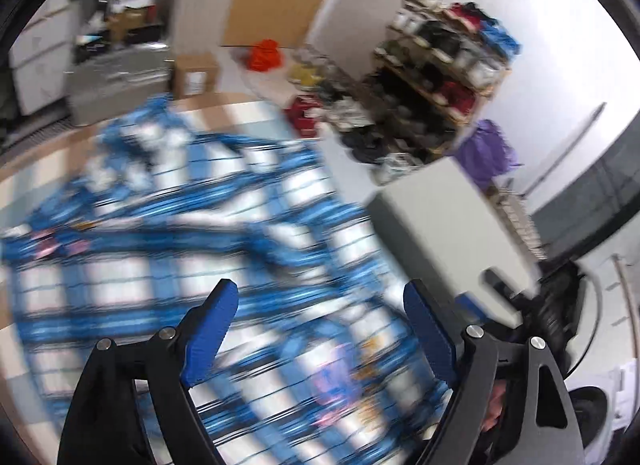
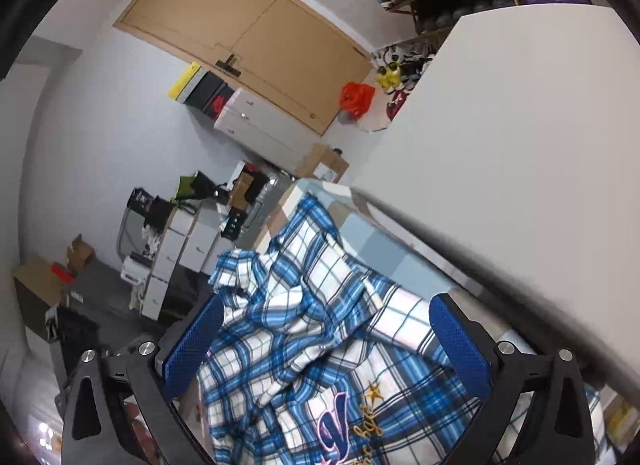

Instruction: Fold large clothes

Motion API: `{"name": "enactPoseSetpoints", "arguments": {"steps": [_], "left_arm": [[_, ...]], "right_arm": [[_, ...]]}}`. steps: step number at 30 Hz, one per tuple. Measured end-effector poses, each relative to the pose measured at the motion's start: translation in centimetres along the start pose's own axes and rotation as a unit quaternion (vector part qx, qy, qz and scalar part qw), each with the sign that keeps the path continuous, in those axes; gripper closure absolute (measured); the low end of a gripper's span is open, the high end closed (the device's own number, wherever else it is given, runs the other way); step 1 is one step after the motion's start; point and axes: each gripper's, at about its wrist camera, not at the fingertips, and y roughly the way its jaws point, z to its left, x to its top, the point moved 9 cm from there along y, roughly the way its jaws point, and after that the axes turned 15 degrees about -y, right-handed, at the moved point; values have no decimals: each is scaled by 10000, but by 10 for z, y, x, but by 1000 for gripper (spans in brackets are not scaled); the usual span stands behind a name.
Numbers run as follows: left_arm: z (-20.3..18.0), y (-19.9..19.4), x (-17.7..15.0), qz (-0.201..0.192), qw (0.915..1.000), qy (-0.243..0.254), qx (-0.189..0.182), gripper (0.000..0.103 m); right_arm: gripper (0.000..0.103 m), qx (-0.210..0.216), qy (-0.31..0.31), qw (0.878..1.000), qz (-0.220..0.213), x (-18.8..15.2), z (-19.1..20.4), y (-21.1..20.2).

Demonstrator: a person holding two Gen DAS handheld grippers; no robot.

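Note:
A blue and white plaid shirt [image 1: 192, 249] lies crumpled on a table, blurred by motion in the left wrist view. My left gripper [image 1: 320, 297] hangs open above it, its blue pads [image 1: 212, 329] apart and empty. The shirt also shows in the right wrist view [image 2: 304, 317], bunched, with a pink embroidered letter and a gold star near the bottom. My right gripper [image 2: 324, 315] is open just above the shirt, with nothing between its blue pads [image 2: 192, 345].
A white board or cabinet side [image 2: 520, 137] stands close on the right. The table [image 2: 384, 249] has a light blue and tan top. Shoe shelves [image 1: 436, 65], cardboard boxes [image 1: 196, 73], white drawers [image 2: 248, 117] and a red bag [image 2: 356, 97] line the room.

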Motion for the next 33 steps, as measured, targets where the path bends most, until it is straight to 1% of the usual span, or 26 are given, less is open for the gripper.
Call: {"name": "enactPoseSetpoints", "arguments": {"steps": [2,4,5,6,7,8,10,11,12,13,14,15,16,17,18,19,20,22,23,24,26,28,30,31,32,33], "left_arm": [[46,4,-6,15,9981,-211,577,21],[95,13,-17,172,9932,-756,866,21],[111,13,-20,208,9907,-994,903,21],[137,15,-27,252,9862,-1344,934,21],[145,19,-29,259,9835,-1539,917,21],[163,19,-36,264,9797,-1804,835,21],[184,19,-45,274,9740,-2132,721,21],[191,21,-49,290,9728,-2217,612,21],[196,22,-51,260,9717,-2276,581,21],[199,20,-55,212,9710,-2316,551,21],[200,21,-57,172,9719,-2305,455,21],[201,21,-58,136,9717,-2315,445,21],[205,23,-61,84,9705,-2353,522,21],[207,23,-60,54,9705,-2364,471,21],[206,21,-60,5,9707,-2368,399,21],[208,17,-62,-98,9707,-2378,346,21],[208,16,-62,-160,9706,-2382,309,21],[210,8,-60,-283,9728,-2287,245,21],[209,6,-61,-346,9743,-2214,225,22],[207,6,-62,-408,9751,-2173,185,22],[216,-1,-63,-431,9750,-2178,125,22],[219,-3,-63,-240,9753,-2188,172,21],[222,-12,-58,-385,9693,-2422,167,21],[223,-15,-57,-395,9684,-2457,155,21],[219,-18,-56,-395,9678,-2485,95,21],[212,-24,-52,-417,9689,-2438,11,21]], "right_arm": [[0,41,-95,9999,134,-6,8,5],[0,80,-226,9990,369,-14,21,14],[0,150,-334,9981,488,-18,31,17],[0,186,-448,9971,582,-20,40,20],[0,180,-684,9951,692,-22,54,24],[0,152,-954,9922,783,-24,68,29],[0,42,-1829,9759,1192,-31,106,50],[0,12,-2314,9616,1474,-37,124,64],[0,24,-2933,9389,1802,-46,146,87],[0,67,-3214,9251,2019,-54,157,102],[0,106,-3416,9097,2357,-64,165,122],[0,63,-3522,8928,2807,-76,169,149],[0,40,-3535,8841,3057,-83,169,165],[0,-44,-3546,8731,3346,-90,168,186],[0,-132,-3523,8691,3469,-91,164,198],[0,-172,-3455,8682,3558,-90,162,213],[0,-161,-3325,8711,3611,-87,160,226],[0,-220,-3081,8819,3561,-77,154,243],[0,-342,-3021,8836,3561,-74,147,252],[0,-457,-3023,8823,3579,-72,141,259],[0,-702,-3117,8813,3480,-66,133,269],[0,-1120,-3542,8755,3091,-52,129,274],[0,-1506,-4057,8624,2627,-36,129,275],[0,-1510,-4126,8615,2546,-33,132,273],[0,-1408,-4124,8654,2472,-30,136,268],[0,-1244,-4098,8726,2347,-27,143,261]]}}
